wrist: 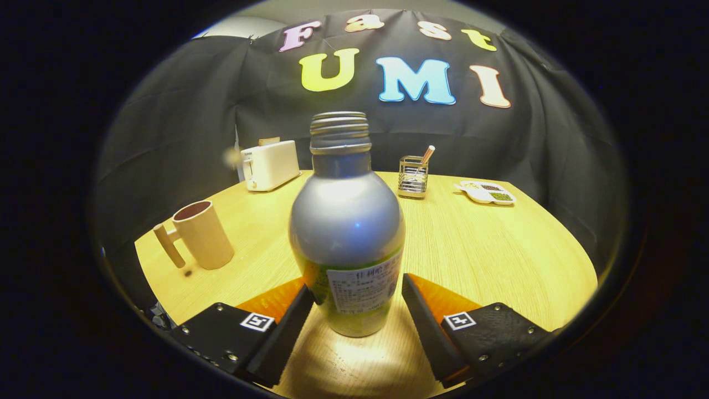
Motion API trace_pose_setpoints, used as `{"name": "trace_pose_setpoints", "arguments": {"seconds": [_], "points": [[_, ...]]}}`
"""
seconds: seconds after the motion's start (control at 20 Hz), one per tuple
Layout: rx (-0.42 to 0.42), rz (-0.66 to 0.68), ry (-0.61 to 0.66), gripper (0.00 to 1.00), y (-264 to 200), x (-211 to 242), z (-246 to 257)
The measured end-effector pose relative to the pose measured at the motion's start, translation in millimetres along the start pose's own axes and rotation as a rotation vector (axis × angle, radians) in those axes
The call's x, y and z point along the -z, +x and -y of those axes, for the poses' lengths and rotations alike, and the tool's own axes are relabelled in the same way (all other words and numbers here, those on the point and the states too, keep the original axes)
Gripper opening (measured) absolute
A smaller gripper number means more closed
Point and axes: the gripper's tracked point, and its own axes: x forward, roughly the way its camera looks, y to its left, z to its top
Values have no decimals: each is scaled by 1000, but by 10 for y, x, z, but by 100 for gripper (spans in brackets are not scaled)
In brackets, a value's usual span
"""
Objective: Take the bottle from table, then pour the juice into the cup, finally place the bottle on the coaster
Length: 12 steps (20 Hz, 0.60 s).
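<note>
Currently, step in hand: step 1 of 3, taking the bottle from the table; pour and set-down not yet done, by my reading.
Gripper (357, 293): fingers spread wide, 1 on each side of the bottle's lower body. The left finger's inner edge looks to be at or just touching the bottle; the right finger stands slightly apart. Not clamped on anything yet.
Bottle (348, 233): metal, upright on the table (487, 249), directly between the fingers, threaded neck uncapped, no lid visible.
Cup (200, 235): tan mug with a handle, standing ahead and to the left of the fingers, well apart from the bottle.
Coaster: cannot pick it out from here.
Background items: toaster (270, 164) at the far left edge, a wire holder (412, 177) with a stick in it behind the bottle, a divided dish (487, 193) far right.
Next move calls for: closing both fingers evenly on the lower body, then lifting straight; the open neck means no tilting before reaching the cup.
Writing: a paper label on the bottle's lower front carries small print, too blurred to read. No brand legible.
</note>
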Motion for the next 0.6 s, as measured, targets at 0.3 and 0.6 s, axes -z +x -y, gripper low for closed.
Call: {"name": "trace_pose_setpoints", "arguments": {"seconds": [0.3, 0.6], "points": [[27, -29, -9, 78, 28, -85, -2], [-1, -25, -170, 76, 16, -415, -200]]}}
